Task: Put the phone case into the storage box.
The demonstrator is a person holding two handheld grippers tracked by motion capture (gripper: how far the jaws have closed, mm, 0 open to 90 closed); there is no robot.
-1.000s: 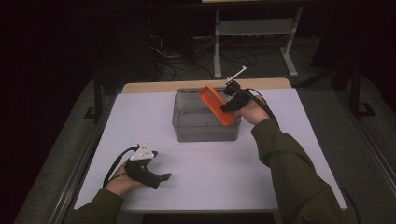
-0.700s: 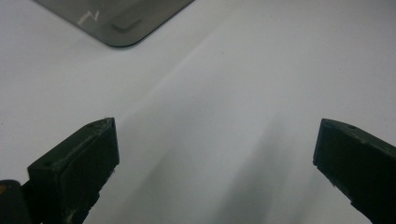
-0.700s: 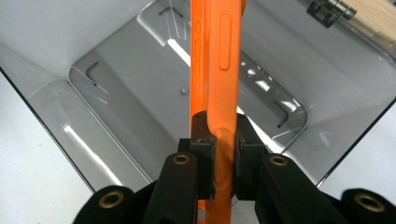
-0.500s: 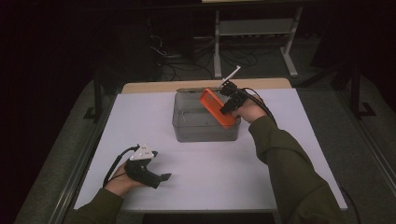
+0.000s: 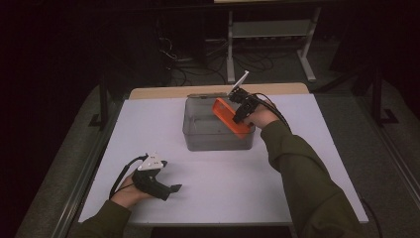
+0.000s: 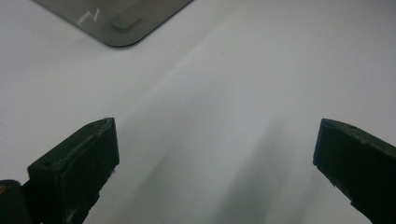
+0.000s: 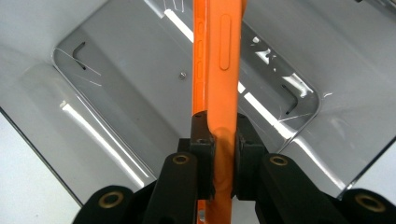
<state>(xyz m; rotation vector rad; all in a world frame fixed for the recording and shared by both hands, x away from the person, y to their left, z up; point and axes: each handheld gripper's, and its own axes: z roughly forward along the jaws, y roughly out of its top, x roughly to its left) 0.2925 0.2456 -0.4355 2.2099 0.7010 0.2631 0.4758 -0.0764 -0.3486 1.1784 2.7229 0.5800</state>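
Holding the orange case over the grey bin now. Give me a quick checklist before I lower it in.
1. Grip: right gripper shut on the orange case, pads on both faces: ok.
2. Position: case over the grey bin opening: ok.
3. Bin floor below case looks bare: ok.
4. Case tilt: slanted in the high view, lower end over the right wall: not ok.
5. Left gripper open, resting on the table, apart from bin: ok.
6. Clearance to far wall: cannot tell.

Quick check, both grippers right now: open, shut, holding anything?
Left gripper: open, nothing between its jaws, low over the white table.
Right gripper: shut on the orange phone case, held edge-on over the grey bin.
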